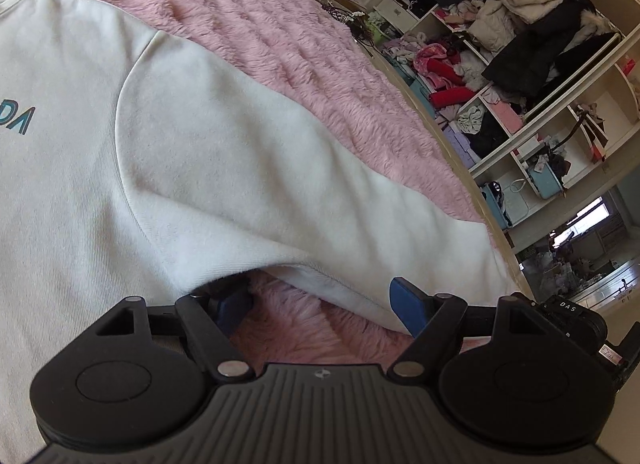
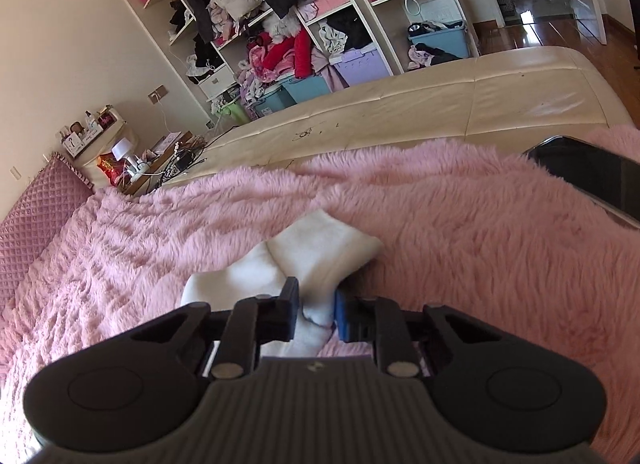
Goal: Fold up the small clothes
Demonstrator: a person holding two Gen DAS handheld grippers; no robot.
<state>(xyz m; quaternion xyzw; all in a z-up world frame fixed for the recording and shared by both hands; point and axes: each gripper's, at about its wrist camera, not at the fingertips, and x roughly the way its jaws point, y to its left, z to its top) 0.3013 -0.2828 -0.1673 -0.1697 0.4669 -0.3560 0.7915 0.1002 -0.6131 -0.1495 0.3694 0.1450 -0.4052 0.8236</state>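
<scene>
Left wrist view: left gripper (image 1: 324, 304) gaped under the sleeve (image 1: 248, 167); right gripper (image 2: 316, 312) pinched the cuff (image 2: 320, 252). Sleeve-folding step; next, probably carry cuff across the sweatshirt (image 1: 60, 143).

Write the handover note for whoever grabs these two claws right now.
Left claw: open, low at the underarm edge of the white sweatshirt; one finger is tucked under the fabric, nothing clamped.
Right claw: shut on the white sleeve end, lifted slightly off the pink blanket.
The sweatshirt lies flat, front up, its sleeve stretched out sideways. A dark phone lies on the blanket near the right claw.
Done: sleeve gripped. Left: probably fold the sleeve across the body, then the rest of the folds.
</scene>
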